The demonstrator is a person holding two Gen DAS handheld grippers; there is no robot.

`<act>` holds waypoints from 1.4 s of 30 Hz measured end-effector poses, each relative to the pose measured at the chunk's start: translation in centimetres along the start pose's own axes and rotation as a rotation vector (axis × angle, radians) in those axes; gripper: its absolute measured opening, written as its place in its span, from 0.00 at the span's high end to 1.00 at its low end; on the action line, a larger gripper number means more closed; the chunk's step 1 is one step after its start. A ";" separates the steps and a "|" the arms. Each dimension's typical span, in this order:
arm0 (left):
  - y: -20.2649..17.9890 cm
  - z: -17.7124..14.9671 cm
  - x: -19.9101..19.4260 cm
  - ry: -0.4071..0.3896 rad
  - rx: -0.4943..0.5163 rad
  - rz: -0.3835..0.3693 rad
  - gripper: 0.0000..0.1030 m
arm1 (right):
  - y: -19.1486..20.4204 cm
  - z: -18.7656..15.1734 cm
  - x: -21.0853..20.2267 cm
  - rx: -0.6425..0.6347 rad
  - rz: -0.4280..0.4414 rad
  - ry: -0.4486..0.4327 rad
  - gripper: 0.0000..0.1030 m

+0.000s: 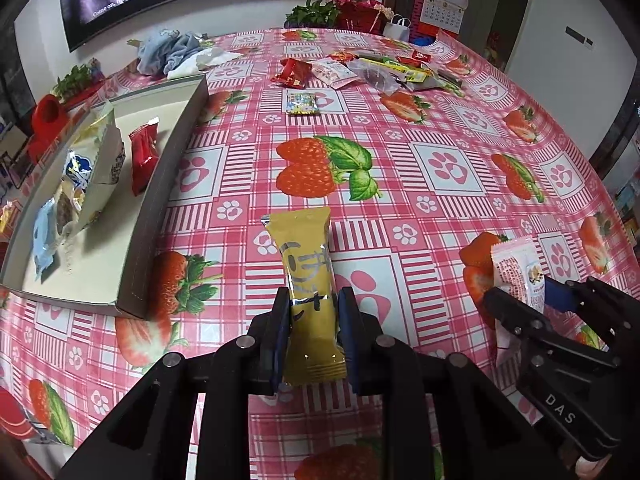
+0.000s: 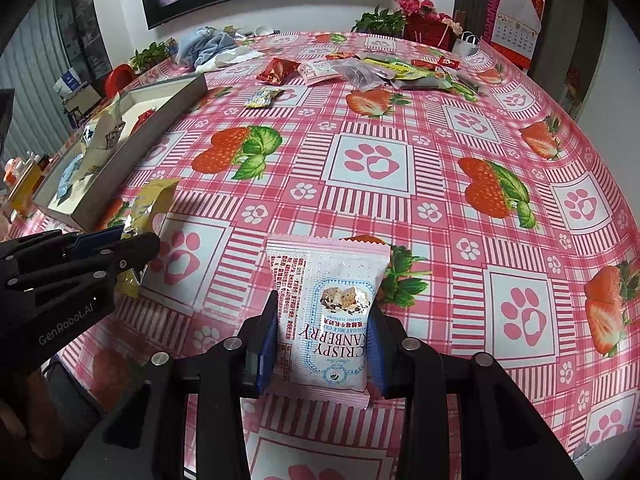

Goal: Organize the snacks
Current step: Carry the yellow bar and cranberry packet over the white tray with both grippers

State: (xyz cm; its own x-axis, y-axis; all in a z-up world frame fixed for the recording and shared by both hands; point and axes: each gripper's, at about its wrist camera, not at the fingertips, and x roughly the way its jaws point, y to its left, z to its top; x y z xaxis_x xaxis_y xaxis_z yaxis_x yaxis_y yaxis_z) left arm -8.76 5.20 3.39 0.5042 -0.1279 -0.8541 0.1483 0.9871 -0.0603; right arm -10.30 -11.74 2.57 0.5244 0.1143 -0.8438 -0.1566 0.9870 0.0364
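Note:
My left gripper [image 1: 314,300] is shut on a yellow snack packet [image 1: 306,264], held upright above the table; it also shows in the right wrist view [image 2: 150,204]. My right gripper [image 2: 322,312] is shut on a pink-and-white cranberry nougat packet [image 2: 328,308], also seen in the left wrist view [image 1: 518,276]. A shallow grey box [image 1: 176,152] at the left holds a red packet [image 1: 144,156] and several other snacks. A pile of loose snacks [image 1: 376,68] lies at the far side of the table.
A strawberry-and-paw tablecloth [image 1: 440,168] covers the table. A small colourful packet [image 1: 303,103] lies alone mid-table. Crumpled blue and white cloths [image 1: 176,50] sit far left. Flowers and a white bag [image 1: 398,26] stand at the far edge. A TV hangs on the wall.

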 end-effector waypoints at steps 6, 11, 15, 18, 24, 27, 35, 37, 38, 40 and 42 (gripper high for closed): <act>1.4 0.6 -0.6 -0.007 -0.035 0.016 0.75 | 0.1 1.1 -0.7 0.003 0.014 -0.014 0.62; 2.6 1.0 -1.4 -0.026 -0.064 0.025 0.75 | 1.0 2.1 -1.1 -0.011 0.034 -0.027 0.62; 2.9 1.2 -2.2 -0.040 -0.078 0.021 0.75 | 1.6 2.8 -1.4 -0.018 0.050 -0.039 0.62; 2.8 1.4 -2.9 -0.058 -0.074 0.020 0.75 | 2.1 3.4 -1.6 -0.024 0.059 -0.047 0.62; 3.7 1.7 -3.7 -0.077 -0.092 0.024 0.75 | 3.1 4.5 -2.2 -0.041 0.077 -0.063 0.62; 4.6 1.9 -4.1 -0.085 -0.110 0.034 0.75 | 3.8 5.0 -2.4 -0.053 0.088 -0.070 0.62; 7.0 2.1 -4.6 -0.090 -0.162 0.062 0.75 | 6.2 5.8 -2.6 -0.097 0.118 -0.076 0.62; 7.7 2.0 -4.7 -0.093 -0.173 0.072 0.75 | 6.9 6.1 -2.6 -0.109 0.130 -0.078 0.62; 8.1 2.0 -4.8 -0.094 -0.181 0.076 0.75 | 7.2 6.2 -2.6 -0.115 0.136 -0.078 0.62; 8.8 2.0 -5.0 -0.098 -0.194 0.083 0.75 | 8.1 6.6 -2.6 -0.134 0.147 -0.081 0.62; 9.6 2.0 -5.2 -0.103 -0.211 0.092 0.75 | 9.1 7.0 -2.6 -0.158 0.157 -0.085 0.62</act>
State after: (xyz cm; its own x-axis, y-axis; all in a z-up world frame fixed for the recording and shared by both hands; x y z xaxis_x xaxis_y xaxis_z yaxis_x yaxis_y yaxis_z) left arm -8.25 15.19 8.29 0.5927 -0.0350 -0.8046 -0.0776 0.9919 -0.1004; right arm -7.26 -2.25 8.82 0.5508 0.2809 -0.7859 -0.3671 0.9272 0.0741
